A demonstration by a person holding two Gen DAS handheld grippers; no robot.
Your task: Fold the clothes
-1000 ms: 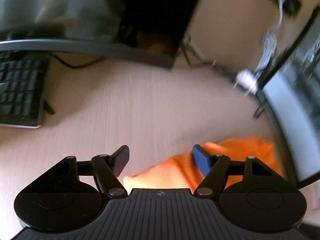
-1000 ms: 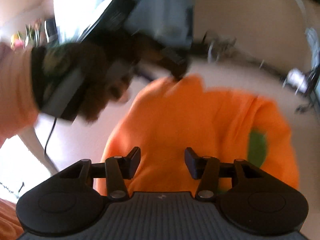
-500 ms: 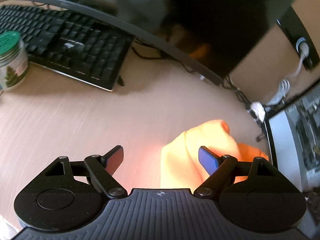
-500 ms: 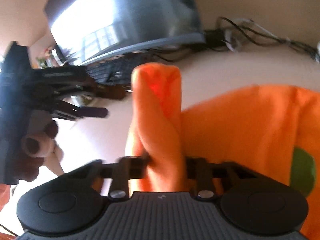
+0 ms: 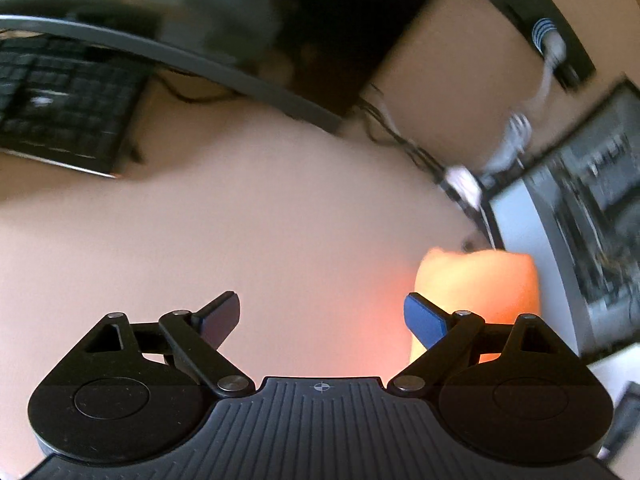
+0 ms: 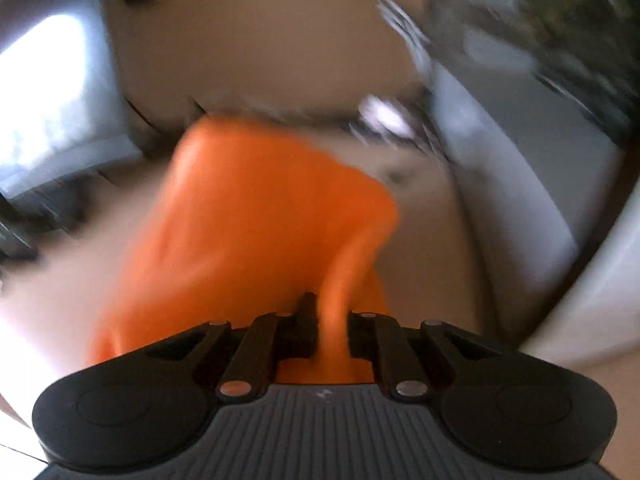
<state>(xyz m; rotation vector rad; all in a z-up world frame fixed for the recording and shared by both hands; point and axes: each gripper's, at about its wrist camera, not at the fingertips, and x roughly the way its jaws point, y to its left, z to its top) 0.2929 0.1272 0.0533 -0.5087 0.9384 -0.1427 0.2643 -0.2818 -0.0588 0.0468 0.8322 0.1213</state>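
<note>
While a fold is being carried across, the orange garment (image 6: 256, 216) is pinched in the right claw (image 6: 328, 332), whose jaws are clamped tight on a gathered ridge of cloth, so that the loose part is lifted off the pale wooden bench (image 5: 260, 220). The left claw (image 5: 320, 316) has just been opening; its jaws are spread wide with nothing between them, and the garment is seen just beside its blue pad. The fabric appears soft, matte and limp, draped in rounded folds.
</note>
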